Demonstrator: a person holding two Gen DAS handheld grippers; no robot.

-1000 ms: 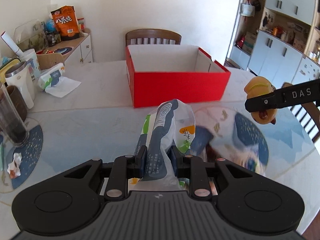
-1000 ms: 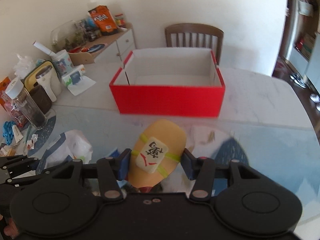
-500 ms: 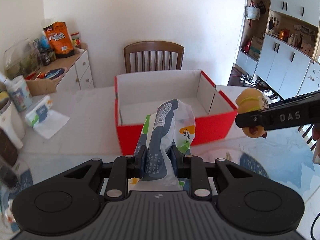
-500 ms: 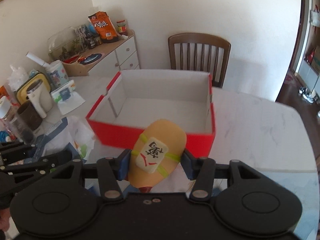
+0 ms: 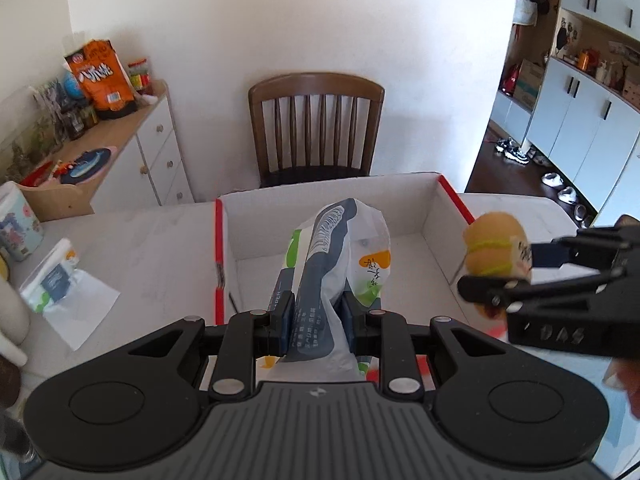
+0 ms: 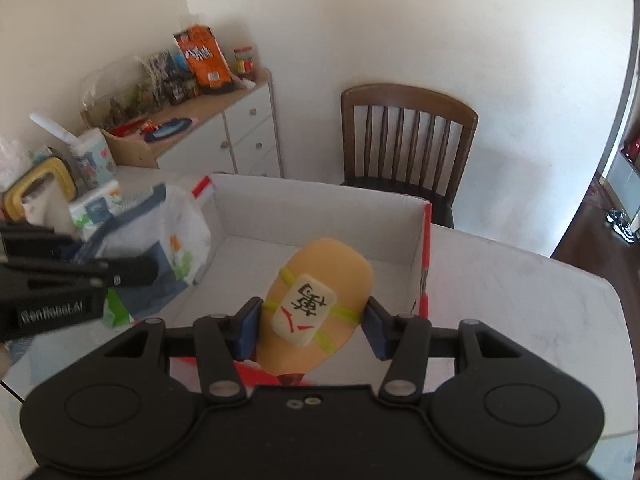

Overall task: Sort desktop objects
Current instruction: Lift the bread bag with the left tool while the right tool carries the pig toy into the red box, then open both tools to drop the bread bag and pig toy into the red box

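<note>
My left gripper is shut on a white, blue and green snack bag and holds it over the near edge of the open red box. My right gripper is shut on a tan plush toy with a mahjong tile and yellow-green bands, held over the near right part of the same box. The toy and the right gripper show at the right of the left wrist view. The bag and the left gripper show at the left of the right wrist view.
The box stands on a white marble table with a brown wooden chair behind it. A tissue pack on paper, cups and jars crowd the table's left. A white cabinet with snacks stands at the back left.
Both grippers have risen and moved forward, from over the blue placemat to above the box's front edge, each still holding its object.
</note>
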